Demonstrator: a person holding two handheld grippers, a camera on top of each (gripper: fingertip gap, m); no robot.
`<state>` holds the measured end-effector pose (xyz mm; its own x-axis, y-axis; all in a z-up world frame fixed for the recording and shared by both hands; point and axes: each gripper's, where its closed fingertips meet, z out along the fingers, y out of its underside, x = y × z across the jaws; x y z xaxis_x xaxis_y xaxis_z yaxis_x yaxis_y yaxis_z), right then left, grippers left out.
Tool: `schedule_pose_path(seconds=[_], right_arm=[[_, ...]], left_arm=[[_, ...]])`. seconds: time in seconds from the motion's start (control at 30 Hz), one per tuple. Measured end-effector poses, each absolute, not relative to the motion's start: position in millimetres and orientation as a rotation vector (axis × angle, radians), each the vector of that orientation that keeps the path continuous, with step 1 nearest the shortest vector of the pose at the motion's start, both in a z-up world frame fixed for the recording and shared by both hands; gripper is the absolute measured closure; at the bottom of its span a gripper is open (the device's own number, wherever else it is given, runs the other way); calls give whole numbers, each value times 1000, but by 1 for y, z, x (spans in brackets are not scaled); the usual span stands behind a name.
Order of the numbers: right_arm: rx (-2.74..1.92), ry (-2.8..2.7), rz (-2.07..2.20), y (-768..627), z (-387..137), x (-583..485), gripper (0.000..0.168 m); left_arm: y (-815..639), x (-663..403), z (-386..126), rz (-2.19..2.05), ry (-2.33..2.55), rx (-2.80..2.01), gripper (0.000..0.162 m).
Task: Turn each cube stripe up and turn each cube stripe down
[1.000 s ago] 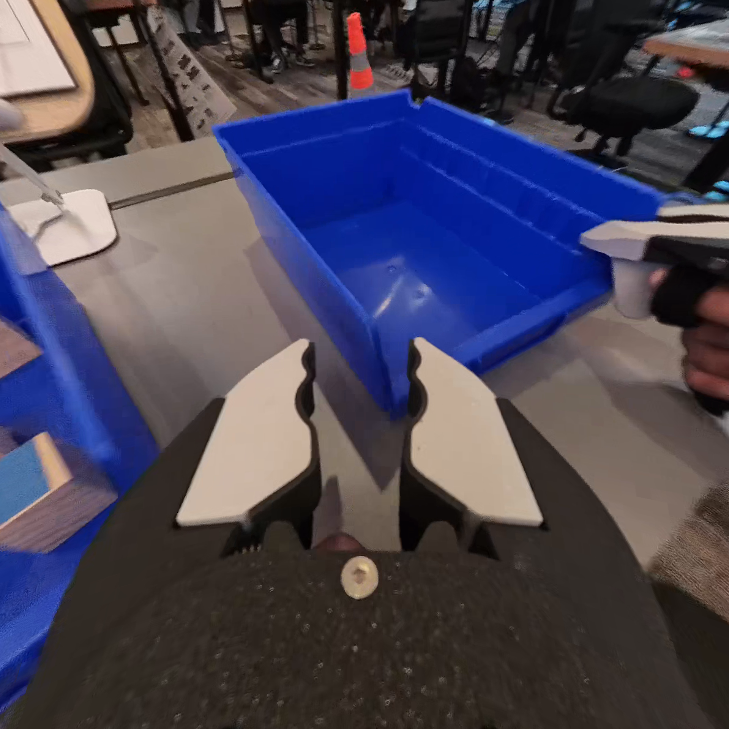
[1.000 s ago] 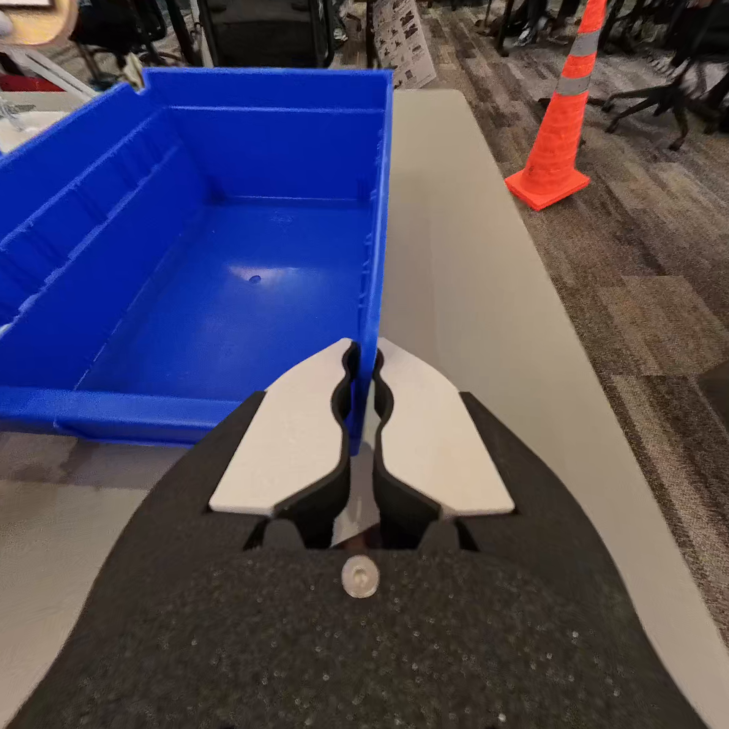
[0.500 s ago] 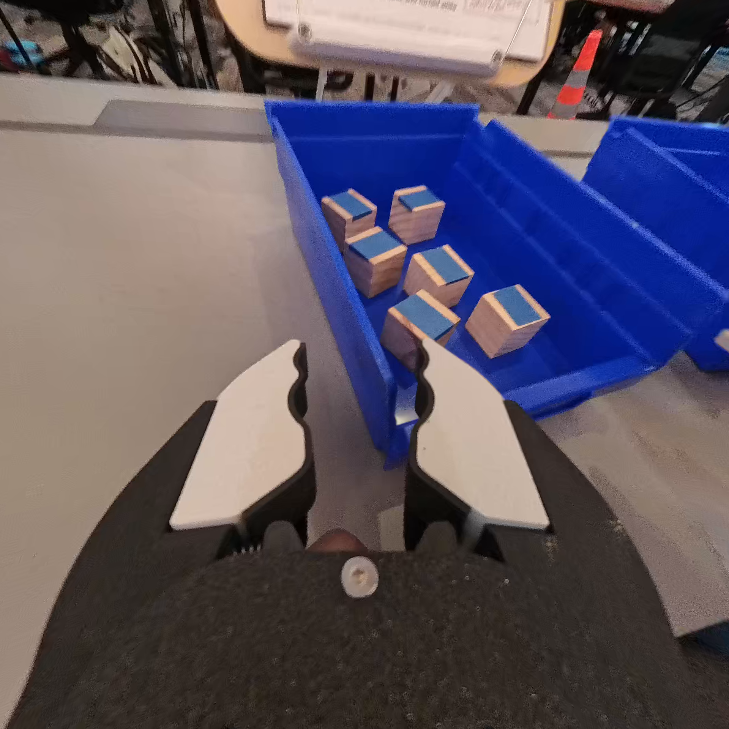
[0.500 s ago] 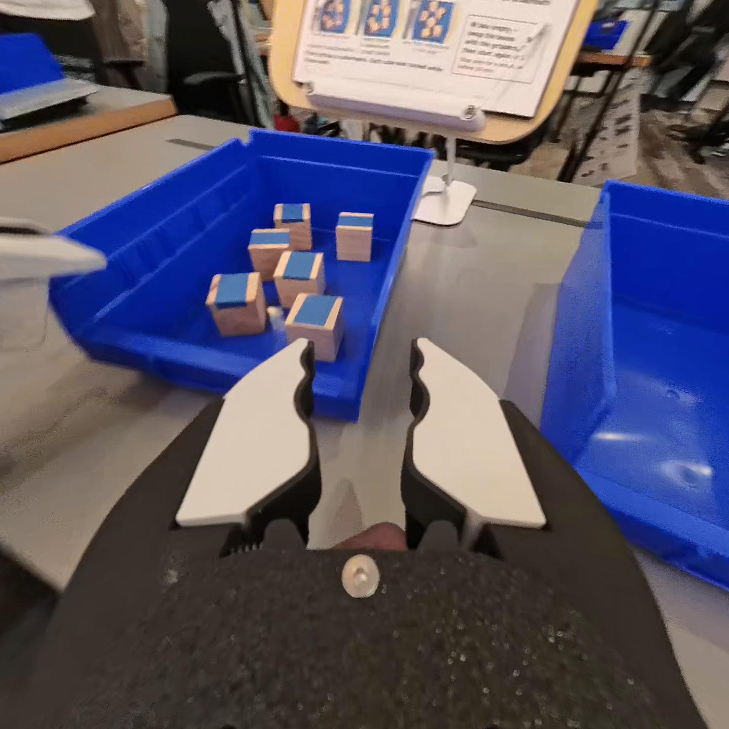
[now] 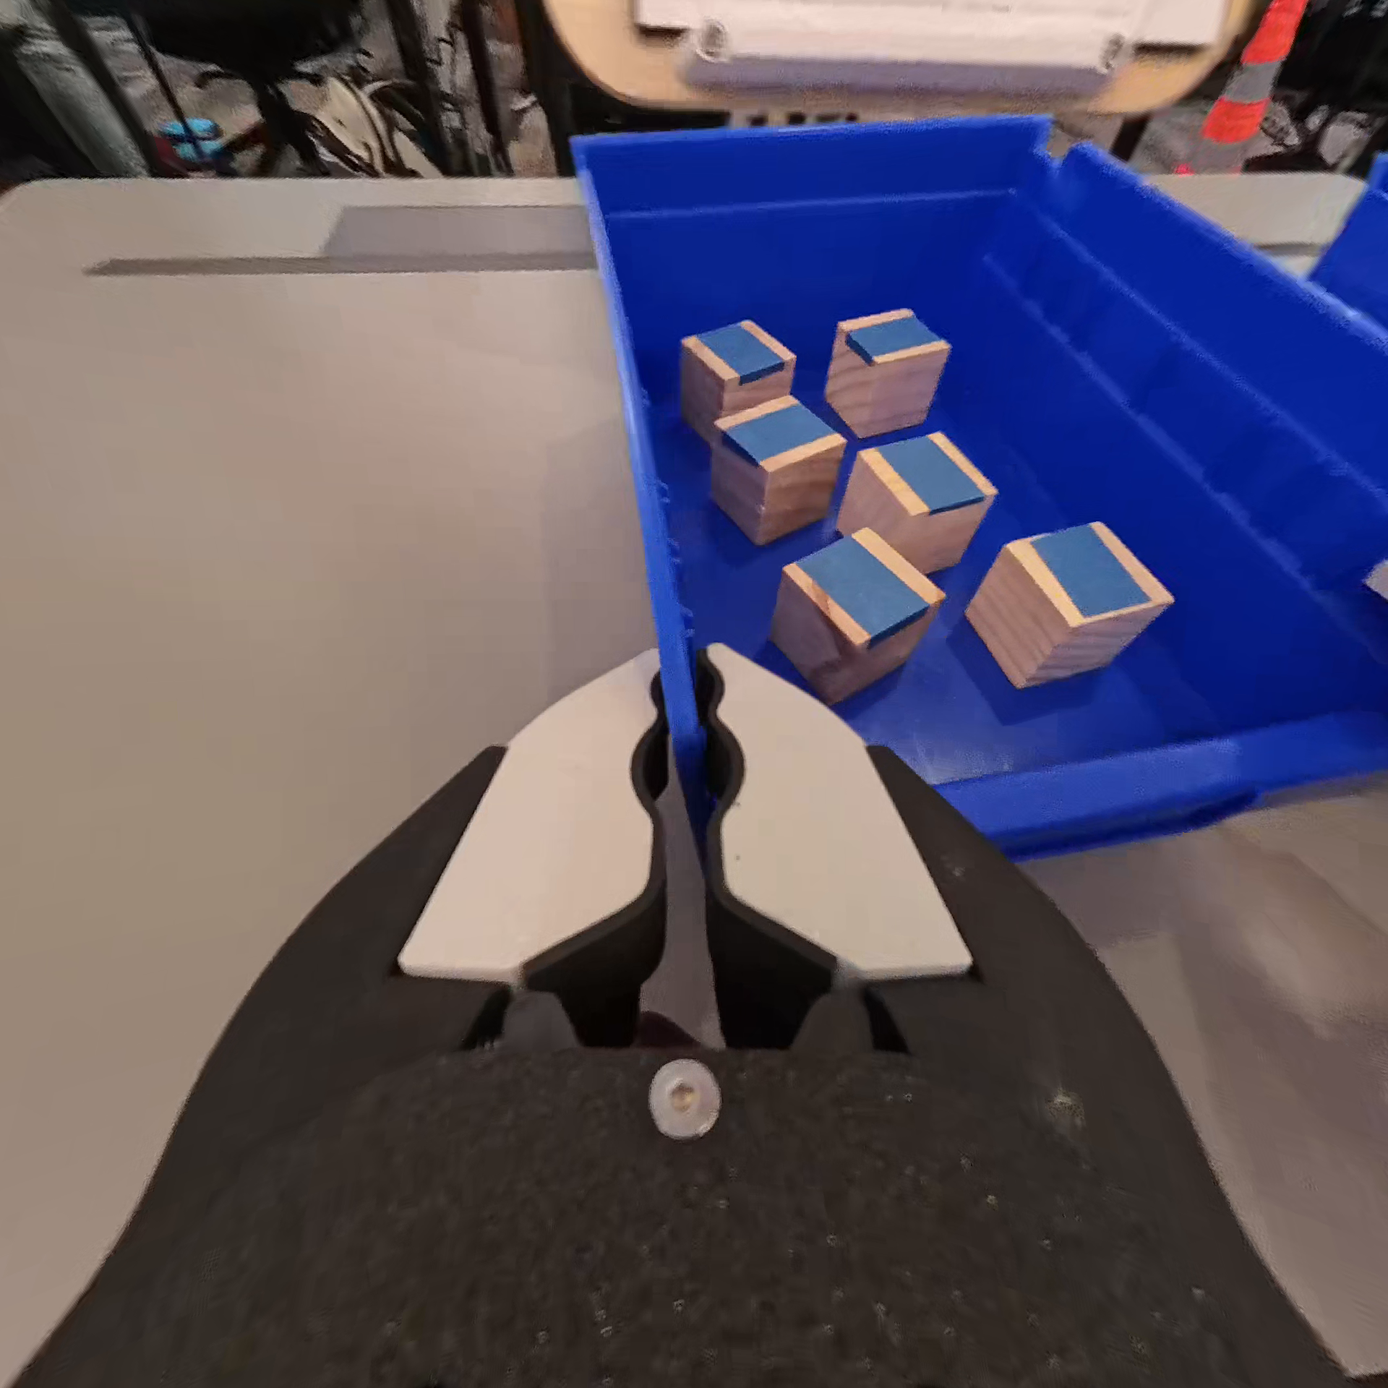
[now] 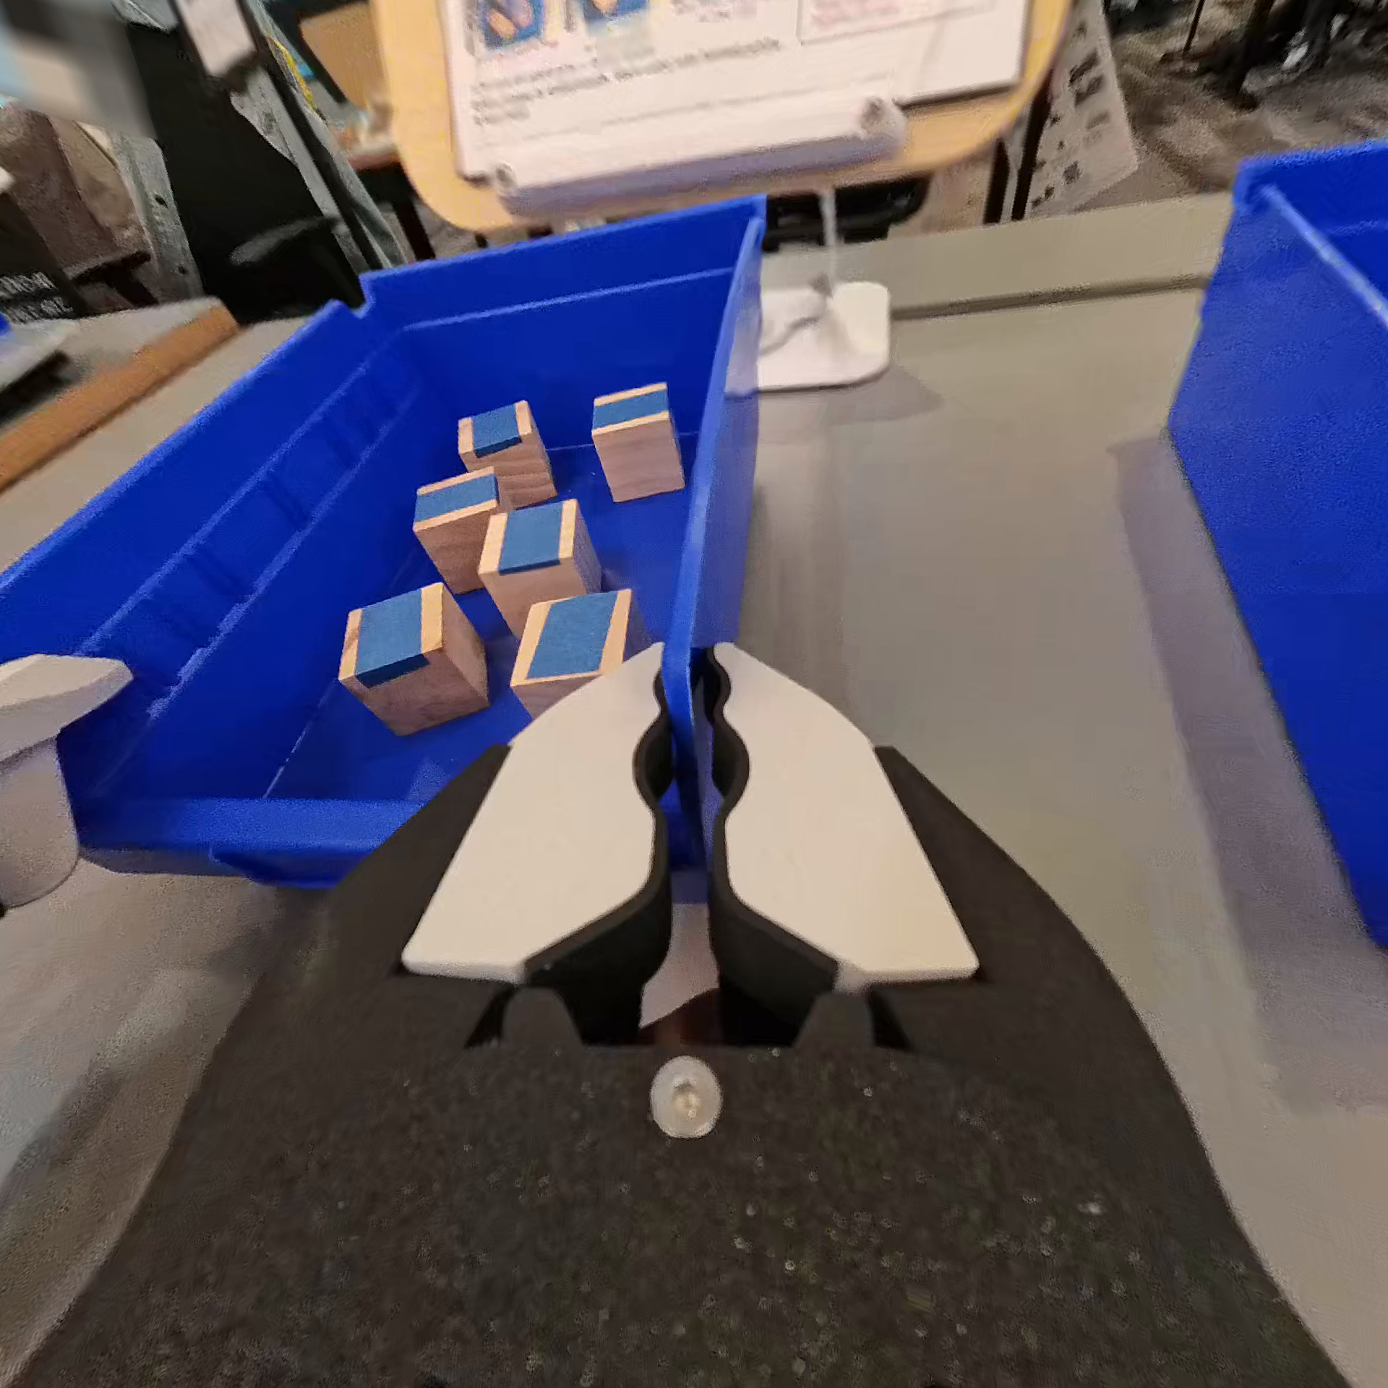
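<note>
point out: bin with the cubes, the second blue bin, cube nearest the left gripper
bin with the cubes [image 5: 826, 218], left wrist view, far wall.
second blue bin [image 6: 1292, 526], right wrist view, near side wall.
cube nearest the left gripper [image 5: 860, 593], left wrist view, blue stripe on top.

The left gripper [image 5: 682, 672] points toward 12 o'clock, its two pale fingers [image 5: 556, 811] pinched on the bin wall [image 5: 676, 601]. The right gripper [image 6: 685, 661] also points toward 12 o'clock, its fingers [image 6: 819, 819] clamped on the bin's opposite wall [image 6: 710, 526], with the left gripper at 9 o'clock.

six cubes [image 5: 856, 481] in bin [image 5: 1202, 315], on table [image 5: 300, 488]
</note>
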<state>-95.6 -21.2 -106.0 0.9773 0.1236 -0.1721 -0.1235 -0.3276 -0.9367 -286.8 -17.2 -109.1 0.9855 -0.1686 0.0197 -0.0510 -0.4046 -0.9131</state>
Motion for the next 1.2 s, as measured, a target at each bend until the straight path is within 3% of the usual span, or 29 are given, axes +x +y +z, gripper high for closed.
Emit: schedule_pose_path(seconds=[0.43, 0.63, 0.9, 1.03, 1.13, 1.2], right_arm=[[-1860, -143, 252, 9, -102, -314, 162], [-1932, -161, 282, 18, -124, -340, 161], [-1931, -247, 385, 19, -122, -346, 154], [-2027, -327, 755, -11, -103, -336, 136], [-2056, -609, 1003, -55, -75, -306, 121], [-2089, -800, 977, -75, -68, -264, 121]], left_arm=[[16, -502, -72, 50, 139, -1908, 161], [30, -528, -116, -59, 88, -2006, 161], [31, -532, -118, -186, 16, -1942, 160], [17, -560, -109, -48, -100, -1972, 111], [-4, -578, -75, 45, -222, -1920, 100], [-16, -565, -44, 96, -182, -1844, 79]])
